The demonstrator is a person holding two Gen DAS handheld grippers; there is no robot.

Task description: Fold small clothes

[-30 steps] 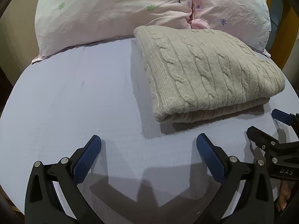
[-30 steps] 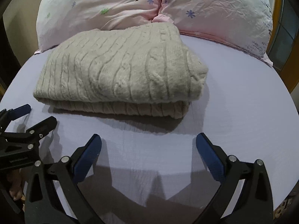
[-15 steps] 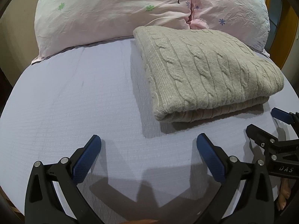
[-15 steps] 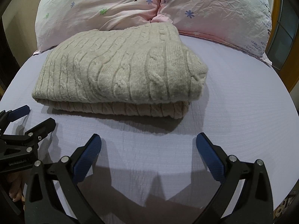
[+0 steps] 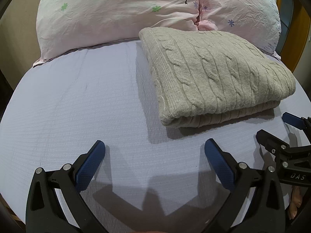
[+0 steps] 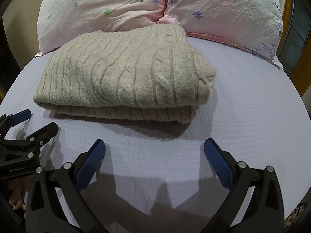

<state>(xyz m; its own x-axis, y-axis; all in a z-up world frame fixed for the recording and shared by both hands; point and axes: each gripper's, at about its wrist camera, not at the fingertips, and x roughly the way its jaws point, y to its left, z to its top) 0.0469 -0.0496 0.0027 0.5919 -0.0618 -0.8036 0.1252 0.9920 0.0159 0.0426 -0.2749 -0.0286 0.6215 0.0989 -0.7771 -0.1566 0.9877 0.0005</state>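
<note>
A beige cable-knit sweater (image 5: 211,73) lies folded into a thick rectangle on the lavender bed sheet (image 5: 77,106), close to the pillows; it also shows in the right wrist view (image 6: 126,73). My left gripper (image 5: 154,145) is open and empty, hovering over the sheet in front of the sweater's near left corner. My right gripper (image 6: 154,145) is open and empty, in front of the sweater's near right edge. Each gripper shows at the edge of the other's view, the right gripper (image 5: 276,126) and the left gripper (image 6: 37,120).
Two pale pink flowered pillows (image 5: 116,13) (image 6: 223,13) lie side by side behind the sweater. A wooden frame (image 5: 297,38) stands at the far right. The bed's edge curves round at left and right.
Both grippers have drawn back very slightly from the sweater. The sweater has not moved.
</note>
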